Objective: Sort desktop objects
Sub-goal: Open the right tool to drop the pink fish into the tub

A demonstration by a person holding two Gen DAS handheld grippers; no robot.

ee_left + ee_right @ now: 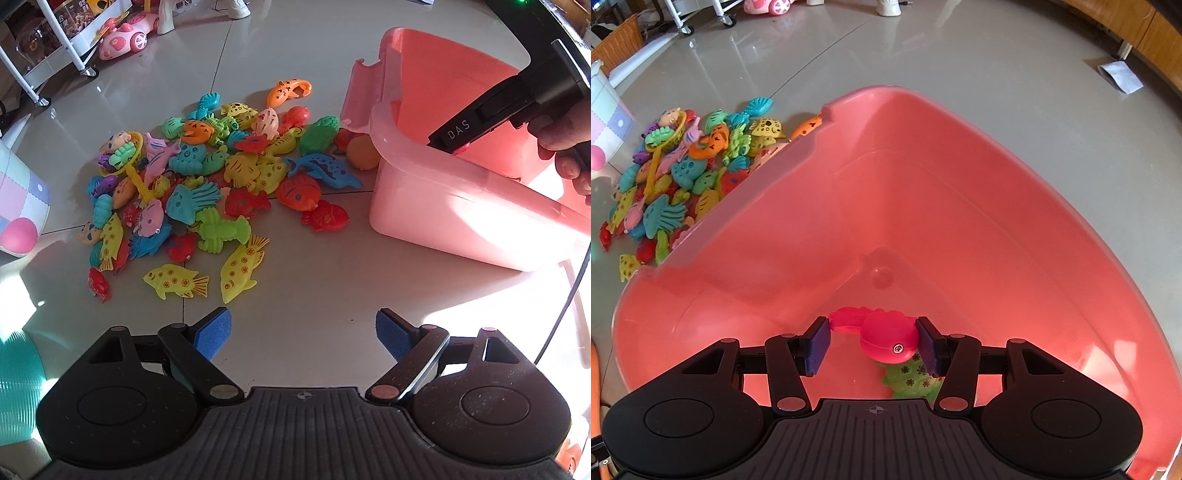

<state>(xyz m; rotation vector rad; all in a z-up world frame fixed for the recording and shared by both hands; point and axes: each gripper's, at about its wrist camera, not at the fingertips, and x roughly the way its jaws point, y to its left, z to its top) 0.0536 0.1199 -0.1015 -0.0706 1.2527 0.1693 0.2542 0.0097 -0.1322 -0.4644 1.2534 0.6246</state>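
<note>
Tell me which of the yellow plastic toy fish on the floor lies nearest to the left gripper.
The yellow plastic fish with orange dots, lying tilted at the pile's near edge. The other spotted yellow fish lies left of it.

Left gripper (303, 334) hovers over bare floor (317, 266), blue pads (214, 332) spread wide, nothing between them. Pile of plastic toy fish (207, 173) lies ahead on the tiles, two yellow spotted fish (177, 282) nearest, just apart from the heap. Pink bin (461, 206) sits right of the pile, touching its edge. Right gripper (517, 107), held by a hand (565, 147), points down into the bin; its tips are hidden behind the rim. Pink toy car (123, 38) far back left.
</note>
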